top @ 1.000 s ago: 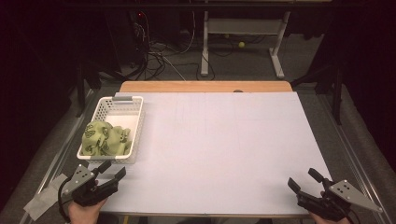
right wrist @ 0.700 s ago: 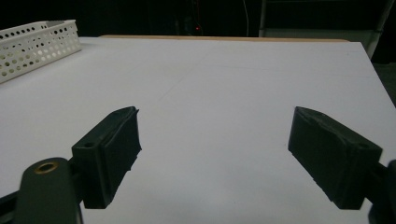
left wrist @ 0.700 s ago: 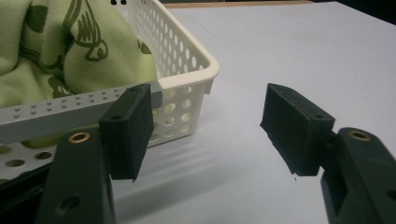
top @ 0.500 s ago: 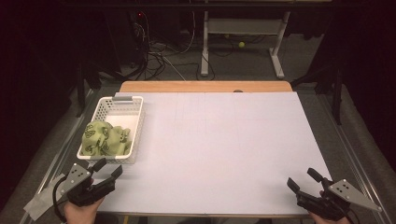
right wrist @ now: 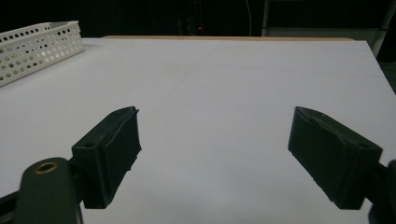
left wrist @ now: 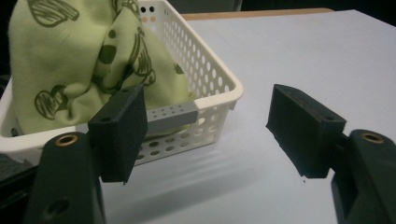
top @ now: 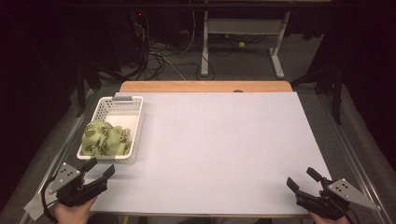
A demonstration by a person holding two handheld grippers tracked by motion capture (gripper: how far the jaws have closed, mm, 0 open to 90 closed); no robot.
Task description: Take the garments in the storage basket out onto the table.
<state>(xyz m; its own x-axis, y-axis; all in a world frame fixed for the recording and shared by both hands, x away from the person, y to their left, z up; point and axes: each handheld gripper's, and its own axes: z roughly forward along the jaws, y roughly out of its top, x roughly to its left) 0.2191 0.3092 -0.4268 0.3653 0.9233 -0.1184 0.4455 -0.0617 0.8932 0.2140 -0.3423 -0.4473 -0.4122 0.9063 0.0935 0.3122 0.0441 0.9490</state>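
A white perforated basket (top: 136, 122) stands at the table's left side with a crumpled green patterned cloth (top: 105, 139) in it. My left gripper (top: 100, 167) hovers just in front of the basket's near end, open; its jaws have just been opening and nothing is between them. In the left gripper view the cloth (left wrist: 79, 60) bulges above the basket's rim (left wrist: 219, 74), beyond the left gripper (left wrist: 208, 126). My right gripper (top: 301, 176) rests at the near right corner, open. The right gripper (right wrist: 215, 149) has bare table between its pads.
The white table top (top: 224, 140) stretches wide between the two grippers, with a wooden strip (top: 205, 86) along its far edge. Grey tabs sit on the basket's far end (top: 122, 98) and near end (left wrist: 173, 114). Desk legs and cables stand on the floor behind.
My left gripper has drawn back a little from the basket's near end toward the left, and its jaws stand wider. The right gripper has not moved.
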